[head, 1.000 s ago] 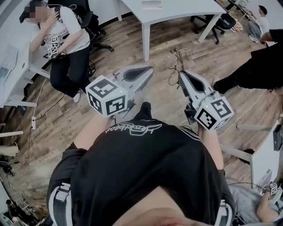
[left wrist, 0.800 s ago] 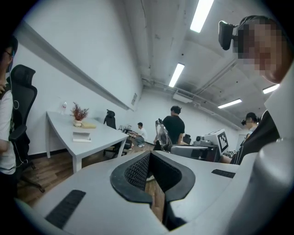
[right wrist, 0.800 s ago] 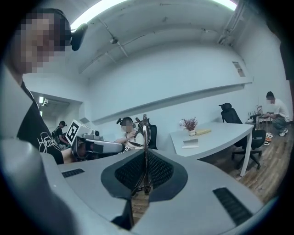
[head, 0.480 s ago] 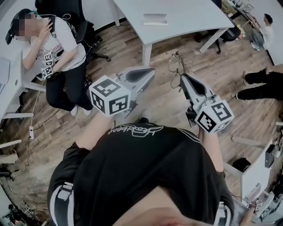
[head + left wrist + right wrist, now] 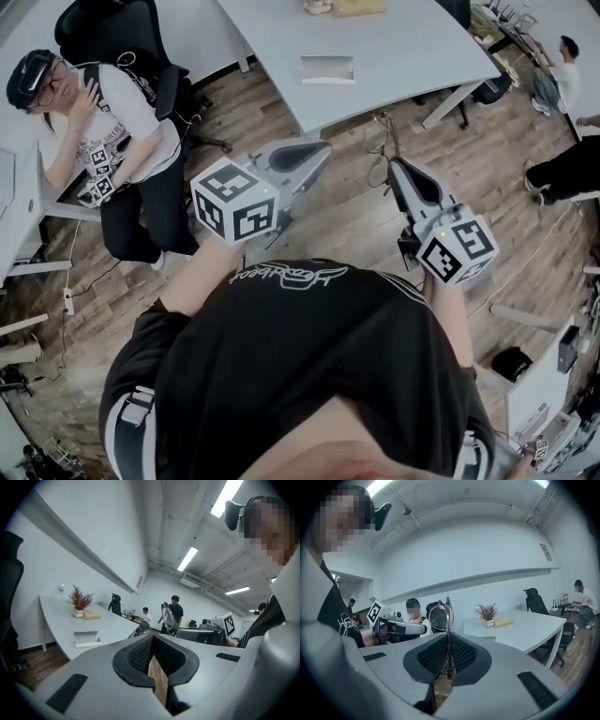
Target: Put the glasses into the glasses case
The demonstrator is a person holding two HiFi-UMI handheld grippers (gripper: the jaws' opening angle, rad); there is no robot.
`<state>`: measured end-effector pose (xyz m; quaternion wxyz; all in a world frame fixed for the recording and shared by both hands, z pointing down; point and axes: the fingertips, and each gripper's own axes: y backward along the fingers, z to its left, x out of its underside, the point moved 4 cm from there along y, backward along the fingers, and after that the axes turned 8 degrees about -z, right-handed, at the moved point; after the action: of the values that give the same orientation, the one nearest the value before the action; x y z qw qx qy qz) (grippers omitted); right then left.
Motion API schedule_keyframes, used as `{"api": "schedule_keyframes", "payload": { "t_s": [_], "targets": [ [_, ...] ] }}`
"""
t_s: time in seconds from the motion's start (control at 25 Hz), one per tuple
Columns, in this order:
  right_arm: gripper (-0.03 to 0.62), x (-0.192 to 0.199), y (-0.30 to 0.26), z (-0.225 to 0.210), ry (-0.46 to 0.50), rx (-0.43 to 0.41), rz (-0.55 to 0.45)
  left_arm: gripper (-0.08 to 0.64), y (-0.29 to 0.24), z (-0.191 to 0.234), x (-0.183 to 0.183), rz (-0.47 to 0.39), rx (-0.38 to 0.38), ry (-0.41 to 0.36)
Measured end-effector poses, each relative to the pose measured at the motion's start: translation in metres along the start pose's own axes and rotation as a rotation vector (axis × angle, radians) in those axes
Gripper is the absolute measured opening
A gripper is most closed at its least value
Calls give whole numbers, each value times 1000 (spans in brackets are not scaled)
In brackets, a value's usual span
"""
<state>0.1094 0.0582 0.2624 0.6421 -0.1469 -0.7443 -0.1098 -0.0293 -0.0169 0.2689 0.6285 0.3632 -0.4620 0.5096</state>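
Note:
My right gripper (image 5: 395,170) is shut on thin wire-framed glasses (image 5: 380,153), which stick up past its tip above the wooden floor. In the right gripper view the glasses (image 5: 440,616) stand upright, with a temple pinched between the pads. My left gripper (image 5: 317,153) is held beside it at the left, shut and holding nothing. Its own view shows only a thin slit between the jaws (image 5: 153,642) and the glasses (image 5: 169,618) off to the right. A white box-like glasses case (image 5: 327,69) lies on the grey table (image 5: 412,56) ahead, and the case (image 5: 86,638) also appears in the left gripper view.
A potted dried plant (image 5: 79,603) and a yellowish object (image 5: 92,614) sit further back on the table. A seated person (image 5: 112,122) and a black office chair (image 5: 127,28) are at the left. Another person (image 5: 562,169) stands at the right edge, near cables on the floor.
The table and case have come nearer and lower in the head view. Both grippers keep their pose, and the glasses stay in the right one. The person at the right has shifted away.

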Motion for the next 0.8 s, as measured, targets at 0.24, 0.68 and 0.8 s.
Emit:
{"api": "schedule_keyframes", "payload": {
  "t_s": [0.24, 0.68, 0.8],
  "targets": [
    [21, 1, -20, -10, 0, 4, -3, 8, -8, 19, -2, 25, -2, 0],
    [21, 0, -41, -35, 12, -36, -10, 8, -25, 37, -5, 26, -40, -19],
    [21, -7, -52, -47, 20, -45, -14, 8, -34, 48, -14, 20, -54, -25]
  ]
}}
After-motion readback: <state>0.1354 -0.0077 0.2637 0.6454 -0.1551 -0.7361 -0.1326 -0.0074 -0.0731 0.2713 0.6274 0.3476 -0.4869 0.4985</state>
